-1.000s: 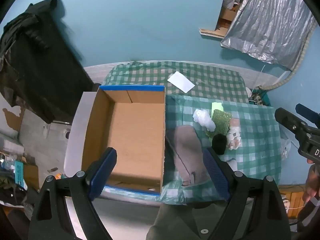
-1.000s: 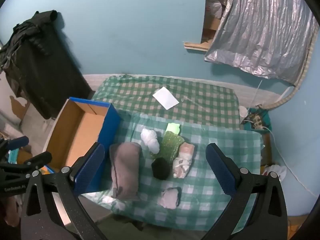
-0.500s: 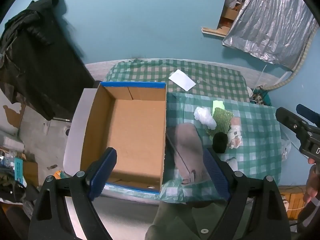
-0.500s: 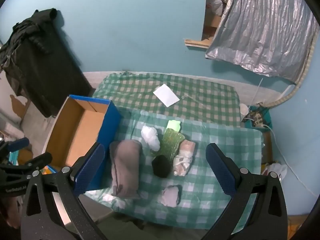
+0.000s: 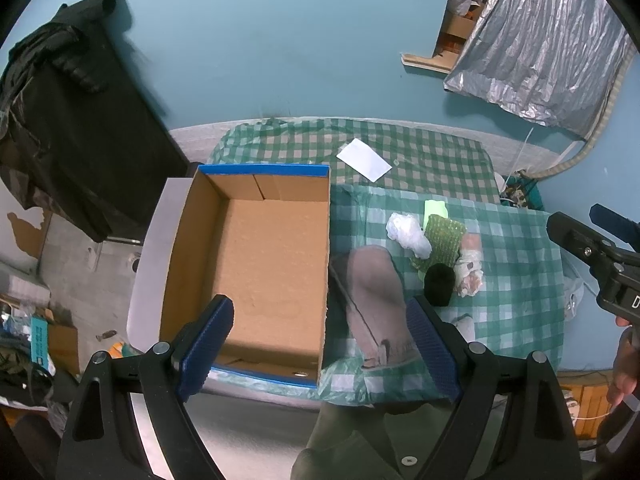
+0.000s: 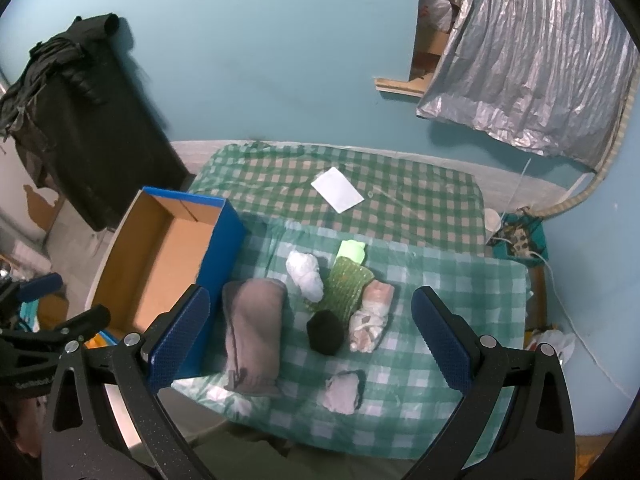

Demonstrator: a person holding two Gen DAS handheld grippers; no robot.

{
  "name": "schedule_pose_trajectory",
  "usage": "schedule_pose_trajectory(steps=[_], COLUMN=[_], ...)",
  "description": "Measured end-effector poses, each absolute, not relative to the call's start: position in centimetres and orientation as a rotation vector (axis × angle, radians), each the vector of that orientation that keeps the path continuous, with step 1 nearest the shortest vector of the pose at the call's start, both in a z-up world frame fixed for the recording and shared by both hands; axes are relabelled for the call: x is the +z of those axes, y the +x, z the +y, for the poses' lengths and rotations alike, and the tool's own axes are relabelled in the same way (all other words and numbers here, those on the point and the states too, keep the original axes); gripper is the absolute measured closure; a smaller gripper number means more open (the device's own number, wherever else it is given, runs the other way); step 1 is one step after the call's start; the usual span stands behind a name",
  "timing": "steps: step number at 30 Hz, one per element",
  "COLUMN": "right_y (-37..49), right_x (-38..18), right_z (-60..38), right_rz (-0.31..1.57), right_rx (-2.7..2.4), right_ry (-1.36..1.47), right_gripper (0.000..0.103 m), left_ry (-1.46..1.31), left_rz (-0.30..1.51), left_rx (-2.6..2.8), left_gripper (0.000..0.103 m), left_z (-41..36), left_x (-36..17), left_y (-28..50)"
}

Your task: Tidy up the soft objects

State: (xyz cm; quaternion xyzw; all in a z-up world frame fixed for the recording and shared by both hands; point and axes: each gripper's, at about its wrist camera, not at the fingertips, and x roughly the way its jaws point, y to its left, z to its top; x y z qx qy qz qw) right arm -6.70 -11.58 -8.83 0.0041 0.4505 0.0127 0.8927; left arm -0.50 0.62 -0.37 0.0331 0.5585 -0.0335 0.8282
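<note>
Only right wrist: small grey cloth [image 6: 343, 392] unobstructed

The left gripper's right finger [image 5: 430, 354] hides most of the small grey cloth [image 5: 464, 326] beside the folded grey-brown towel [image 5: 376, 300]; the picture's right edge crops the right gripper [image 5: 600, 248].

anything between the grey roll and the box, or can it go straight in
Nothing visible lies between them. The grey roll lies right beside the box, along its blue side wall. That wall stands higher than the roll, so it likely has to be lifted over. The box looks empty, and both grippers hang open above.
</note>
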Motion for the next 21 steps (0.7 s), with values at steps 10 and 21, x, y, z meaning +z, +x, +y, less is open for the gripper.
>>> schedule_pose_trajectory(steps=[10,21], right_y=[-6.68,-6.7], right_x=[-8.94,-8.94], right_z=[-11.6,-11.62], right_rz=[0.934,0.936], right_rx=[0.027,0.025], right_ry=[0.007,0.008], right_gripper=[0.002,0.002], left_ry=[0.073,0.077], left_rz=[1.189,1.189], left_rx=[-0.071,-0.069], left_gripper=[0.014,0.014], left_z=[0.44,0.1], left_x=[-0.74,-0.76], left_y=[-0.58,-0.79])
